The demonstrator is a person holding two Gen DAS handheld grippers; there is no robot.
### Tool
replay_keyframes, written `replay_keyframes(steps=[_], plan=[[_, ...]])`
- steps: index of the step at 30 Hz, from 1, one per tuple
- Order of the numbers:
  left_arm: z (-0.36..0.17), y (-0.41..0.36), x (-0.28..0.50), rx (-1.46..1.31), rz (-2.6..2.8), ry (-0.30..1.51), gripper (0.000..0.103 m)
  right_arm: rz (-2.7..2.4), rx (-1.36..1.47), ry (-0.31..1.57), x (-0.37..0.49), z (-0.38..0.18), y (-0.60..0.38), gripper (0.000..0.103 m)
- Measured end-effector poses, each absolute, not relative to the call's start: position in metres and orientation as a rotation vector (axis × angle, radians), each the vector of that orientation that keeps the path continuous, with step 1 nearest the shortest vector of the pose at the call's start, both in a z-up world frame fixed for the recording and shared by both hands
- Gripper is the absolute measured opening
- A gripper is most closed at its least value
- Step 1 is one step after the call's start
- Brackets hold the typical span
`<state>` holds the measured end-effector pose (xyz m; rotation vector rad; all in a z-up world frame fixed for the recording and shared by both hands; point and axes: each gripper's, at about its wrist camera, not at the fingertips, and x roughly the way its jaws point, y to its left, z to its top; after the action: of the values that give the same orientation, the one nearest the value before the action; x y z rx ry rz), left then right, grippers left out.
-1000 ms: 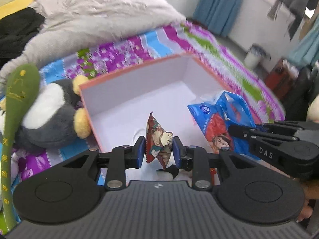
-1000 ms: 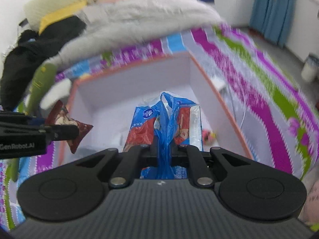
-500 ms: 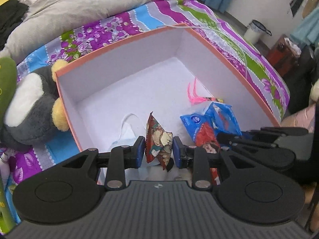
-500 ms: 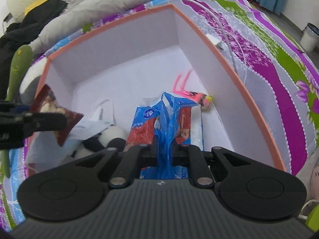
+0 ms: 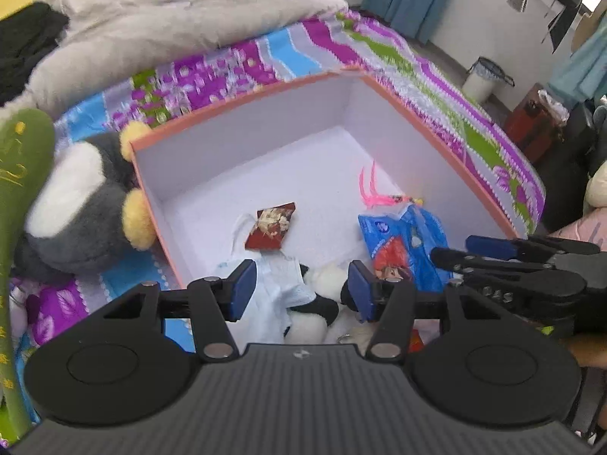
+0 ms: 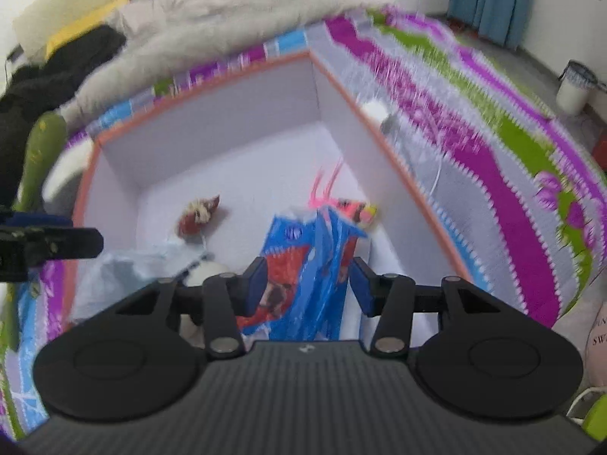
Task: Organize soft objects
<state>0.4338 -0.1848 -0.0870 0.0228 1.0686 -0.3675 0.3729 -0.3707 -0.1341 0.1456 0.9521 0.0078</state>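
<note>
L gripper (image 5: 299,290) pitched steeply down over near end of orange-rimmed box (image 5: 242,102), jaws opening, nothing between pads. Red snack packet (image 5: 271,231) lies free on box floor at 12 o'clock from it. R gripper (image 6: 305,286) likewise nose-down, jaws opening; blue snack bag (image 6: 307,265) stands between pads, pads look clear of it. Penguin plush (image 5: 79,204) outside box, 9 o'clock.

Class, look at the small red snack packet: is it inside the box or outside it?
Inside. The red snack packet lies on the white floor of the orange-rimmed box, beyond the left gripper, whose opening jaws hold nothing.
</note>
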Motion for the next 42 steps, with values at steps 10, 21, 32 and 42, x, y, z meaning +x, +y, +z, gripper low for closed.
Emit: replay_keyframes(steps=[10,21,32,42], plan=[[-0.010,-0.164,0.362,0.029,-0.394,0.831,0.060,0.037,0.182,0.658,0.301,-0.051,-0.366,0.050],[0.050,-0.142,0.275,0.001,-0.414,0.638,0.060,0.072,0.134,0.479,0.227,-0.003,-0.340,0.051],[0.063,-0.122,0.198,-0.042,-0.408,0.570,0.060,0.104,0.132,0.430,0.171,0.005,-0.322,0.051],[0.059,-0.121,0.150,-0.059,-0.422,0.552,0.060,0.080,0.104,0.410,0.136,-0.008,-0.313,0.051]])
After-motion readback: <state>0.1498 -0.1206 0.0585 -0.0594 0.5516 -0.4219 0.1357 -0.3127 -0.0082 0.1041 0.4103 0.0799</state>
